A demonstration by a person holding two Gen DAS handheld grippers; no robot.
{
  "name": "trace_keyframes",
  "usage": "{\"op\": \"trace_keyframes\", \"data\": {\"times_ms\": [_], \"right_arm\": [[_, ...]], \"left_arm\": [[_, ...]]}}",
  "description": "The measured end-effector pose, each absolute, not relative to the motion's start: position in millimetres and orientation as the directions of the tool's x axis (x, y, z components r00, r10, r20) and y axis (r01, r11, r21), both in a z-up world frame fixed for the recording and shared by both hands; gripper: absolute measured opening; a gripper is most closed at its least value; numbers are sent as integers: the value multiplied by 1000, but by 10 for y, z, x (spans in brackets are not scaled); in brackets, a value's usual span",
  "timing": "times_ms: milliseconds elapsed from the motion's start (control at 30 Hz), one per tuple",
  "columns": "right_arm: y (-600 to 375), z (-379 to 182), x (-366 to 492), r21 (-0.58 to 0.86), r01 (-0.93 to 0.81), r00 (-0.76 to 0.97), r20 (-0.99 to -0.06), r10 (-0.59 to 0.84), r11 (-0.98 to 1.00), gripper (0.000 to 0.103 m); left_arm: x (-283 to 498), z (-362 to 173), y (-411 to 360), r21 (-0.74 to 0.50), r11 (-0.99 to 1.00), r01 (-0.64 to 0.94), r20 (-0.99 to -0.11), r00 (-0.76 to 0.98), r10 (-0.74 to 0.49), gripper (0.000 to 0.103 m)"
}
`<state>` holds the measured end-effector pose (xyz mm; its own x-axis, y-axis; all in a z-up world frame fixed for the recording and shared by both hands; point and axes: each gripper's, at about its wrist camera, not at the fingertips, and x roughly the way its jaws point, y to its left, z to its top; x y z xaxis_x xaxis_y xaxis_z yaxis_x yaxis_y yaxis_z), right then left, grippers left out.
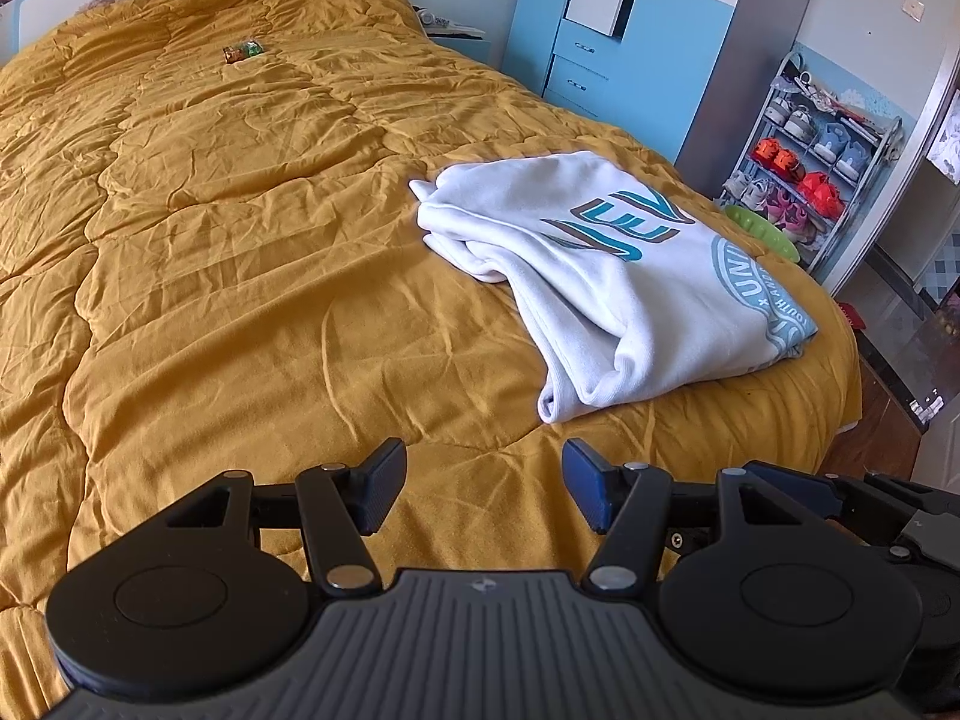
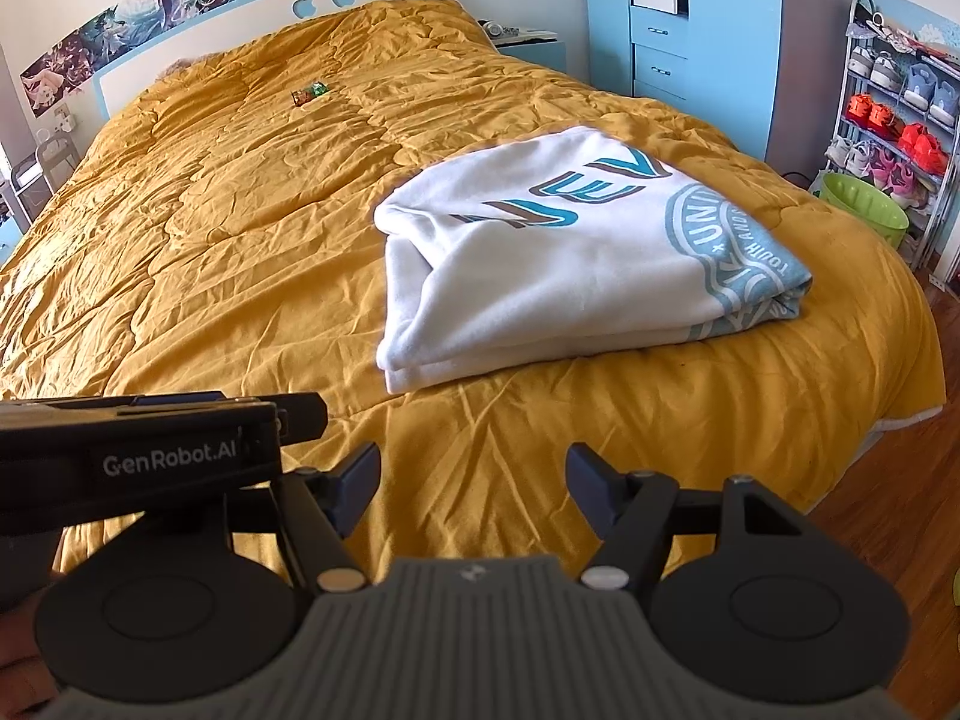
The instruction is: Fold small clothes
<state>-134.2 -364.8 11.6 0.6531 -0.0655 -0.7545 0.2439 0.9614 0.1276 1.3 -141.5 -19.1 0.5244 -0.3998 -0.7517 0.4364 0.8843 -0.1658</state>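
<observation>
A white sweatshirt [image 1: 612,276] with teal lettering and a round teal print lies folded into a thick bundle on the mustard quilt [image 1: 240,276], near the bed's right side. In the right wrist view the same sweatshirt [image 2: 540,264] lies ahead and slightly right. My left gripper [image 1: 483,486] hovers open over the quilt, short of the bundle, with nothing between its fingers. My right gripper [image 2: 474,486] is open too, empty, just before the near edge of the bundle. The left gripper's black body [image 2: 156,450] shows at the left of the right wrist view.
A small colourful packet [image 1: 243,51] lies far up the bed near the headboard. A blue wardrobe [image 2: 690,36], a shoe rack [image 2: 894,114] and a green basin [image 2: 864,207] stand beyond the bed's right side. Wooden floor [image 2: 888,480] shows on the right.
</observation>
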Motion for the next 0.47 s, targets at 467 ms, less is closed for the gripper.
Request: {"op": "trace_keyframes", "data": {"times_ms": [467], "right_arm": [[-3617, 95, -1347, 131, 238, 652, -756, -58, 962, 65]], "left_arm": [[34, -219, -1383, -159, 894, 418, -764, 522, -380, 70]]}}
